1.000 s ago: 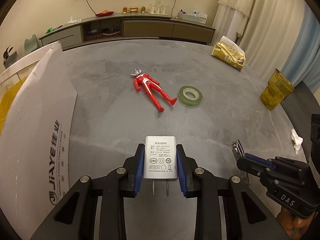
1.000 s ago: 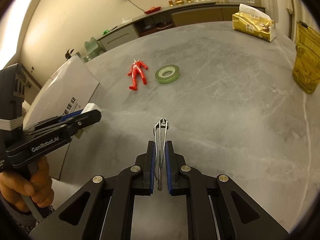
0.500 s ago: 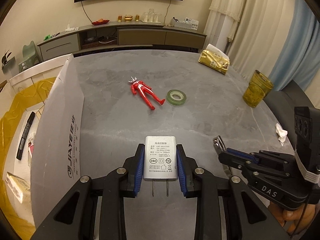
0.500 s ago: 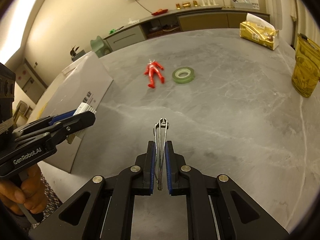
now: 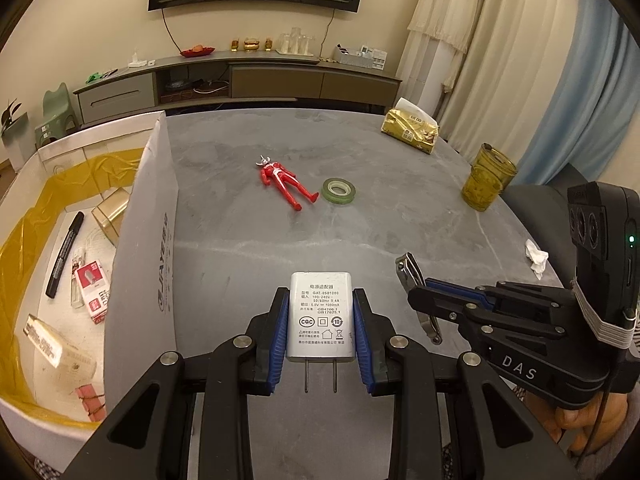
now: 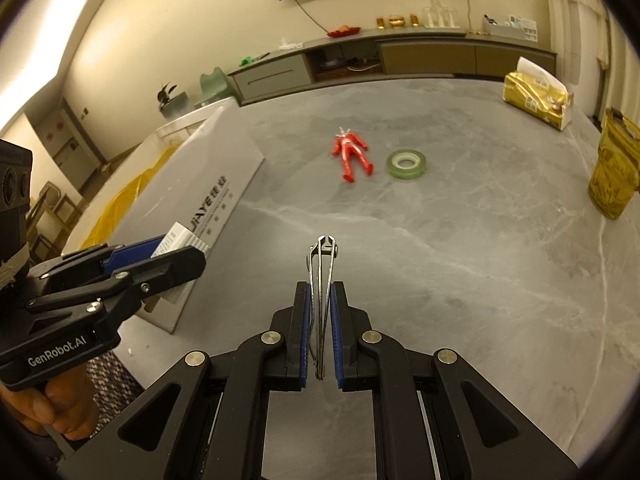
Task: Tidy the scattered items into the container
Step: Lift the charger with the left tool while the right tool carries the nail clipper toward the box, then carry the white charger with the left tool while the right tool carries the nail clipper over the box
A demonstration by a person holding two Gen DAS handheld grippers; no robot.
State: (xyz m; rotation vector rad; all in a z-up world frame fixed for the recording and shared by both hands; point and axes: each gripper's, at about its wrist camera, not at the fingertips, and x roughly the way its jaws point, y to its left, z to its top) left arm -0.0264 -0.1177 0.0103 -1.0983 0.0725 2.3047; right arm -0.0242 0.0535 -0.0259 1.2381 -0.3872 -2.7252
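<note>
Container (image 5: 138, 248): white carton with yellow liner, open top, standing at the table's (image 5: 248, 248) left edge. Left claw (image 5: 320, 334): clamped on a white power adapter (image 5: 322, 316), prongs toward the camera, the carton wall just to its left. Right claw (image 6: 320, 332): pinched on a nail clipper (image 6: 321, 276), long axis pointing away, farther right of the carton. Judged nearer for the drop: left claw. Unsorted, far centre: red figure (image 5: 285, 182), tape roll (image 5: 339, 191).

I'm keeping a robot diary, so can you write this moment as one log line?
left gripper: shut on charger | right gripper: shut on nail clipper | on table: toy figure, tape roll | box: open
</note>
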